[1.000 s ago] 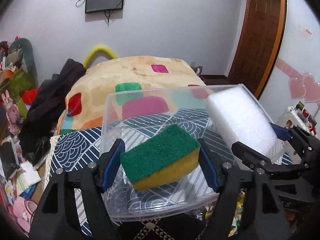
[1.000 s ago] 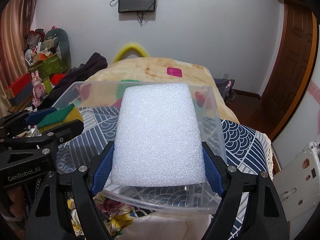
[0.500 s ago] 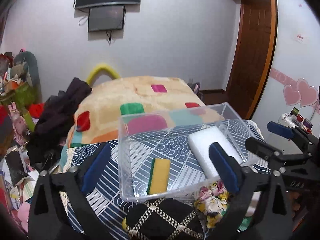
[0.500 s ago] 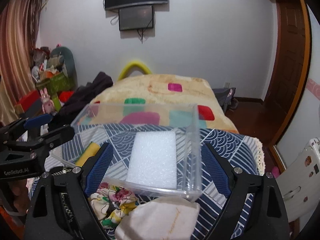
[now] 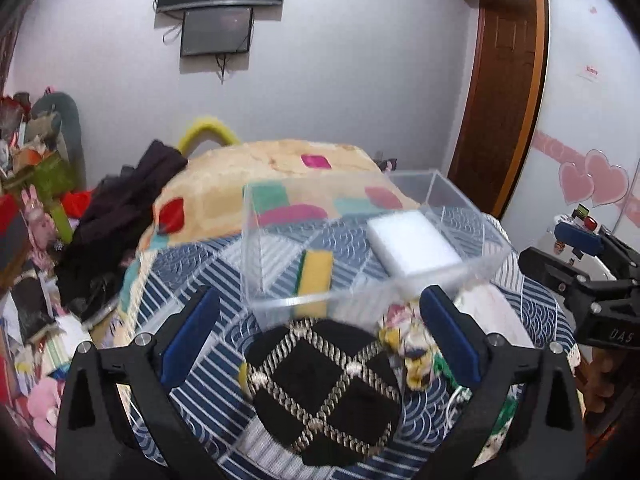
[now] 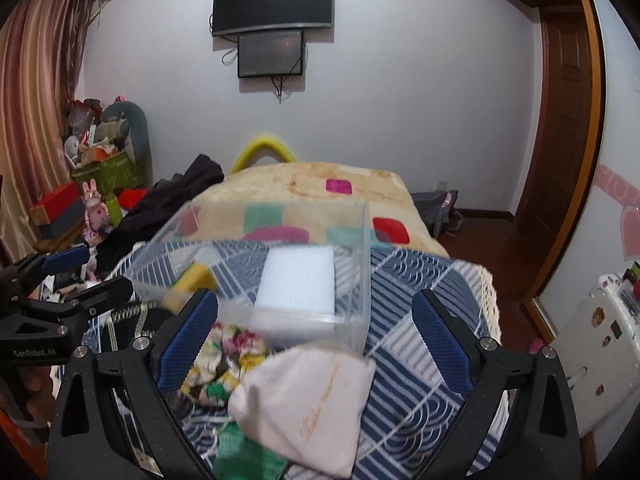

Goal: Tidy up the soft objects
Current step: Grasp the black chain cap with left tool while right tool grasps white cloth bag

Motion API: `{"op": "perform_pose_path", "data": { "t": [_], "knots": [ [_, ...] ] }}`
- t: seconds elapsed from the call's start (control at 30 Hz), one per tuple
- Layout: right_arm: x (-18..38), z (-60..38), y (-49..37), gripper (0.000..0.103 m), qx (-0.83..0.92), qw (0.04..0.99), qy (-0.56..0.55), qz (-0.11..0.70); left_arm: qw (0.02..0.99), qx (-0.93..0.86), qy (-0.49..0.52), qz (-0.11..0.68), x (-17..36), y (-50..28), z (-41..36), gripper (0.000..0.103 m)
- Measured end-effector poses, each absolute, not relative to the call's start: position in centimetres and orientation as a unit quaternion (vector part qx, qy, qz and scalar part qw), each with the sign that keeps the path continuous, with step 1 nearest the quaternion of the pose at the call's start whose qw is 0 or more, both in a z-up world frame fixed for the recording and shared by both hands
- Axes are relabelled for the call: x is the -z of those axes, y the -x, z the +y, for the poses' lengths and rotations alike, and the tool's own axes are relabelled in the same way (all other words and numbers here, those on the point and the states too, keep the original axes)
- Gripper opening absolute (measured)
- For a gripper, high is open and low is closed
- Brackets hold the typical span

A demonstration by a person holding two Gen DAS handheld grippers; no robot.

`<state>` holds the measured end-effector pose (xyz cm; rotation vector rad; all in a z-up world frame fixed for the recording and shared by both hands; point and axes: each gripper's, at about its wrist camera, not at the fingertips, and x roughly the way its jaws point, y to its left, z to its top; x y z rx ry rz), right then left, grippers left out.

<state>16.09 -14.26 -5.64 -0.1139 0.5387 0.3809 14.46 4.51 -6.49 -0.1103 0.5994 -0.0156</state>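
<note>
On the patterned blue and white cloth [image 5: 192,280] we count one clear plastic box [image 5: 360,284] holding two things: one yellow and green sponge [image 5: 316,270] standing on its edge toward the box's left side, and one white foam block [image 5: 412,246] lying flat to its right, the two apart from each other. In front of the box, outside it, we count four soft items: one black pouch with a braided diamond pattern [image 5: 324,384], one floral cloth bundle [image 6: 224,360], one cream drawstring bag [image 6: 308,400] with gold lettering, and one green piece [image 6: 244,456] at the near edge, which is too blurred for us to name with confidence.

The cloth covers a raised surface, and beyond it lies a bed under a beige blanket with coloured patches [image 6: 312,184]. Dark clothing [image 5: 120,216] is heaped at the bed's left. A white wall carries two dark screens, one [image 6: 272,2] above the other [image 6: 270,54]. A brown wooden door [image 6: 568,120] stands to the right, a curtain [image 6: 36,92] hangs to the left, and cluttered toys and boxes sit beneath it.

We hold both tools clear of everything. The left gripper [image 5: 320,340] has its blue-padded fingers spread wide above the black pouch, gripping nothing. The right gripper [image 6: 316,340] is likewise spread wide, its fingers flanking the cream bag and floral bundle without touching them, so far as we can tell.
</note>
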Motion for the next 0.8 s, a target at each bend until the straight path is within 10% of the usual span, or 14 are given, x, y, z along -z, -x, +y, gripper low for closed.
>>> {"op": "perform_pose_path", "data": {
  "t": [0.33,0.8],
  "knots": [
    [10.2,-13.2,-15.7,0.097,-0.178,0.929,0.066,0.319,0.939,0.02,0.076,0.335,10.5,-14.4,3.6,0.1],
    [12.1,-13.6,-14.8,0.082,-0.187,0.918,0.06,0.344,0.948,-0.012,0.035,0.316,11.5,-12.7,3.4,0.06]
  ]
}}
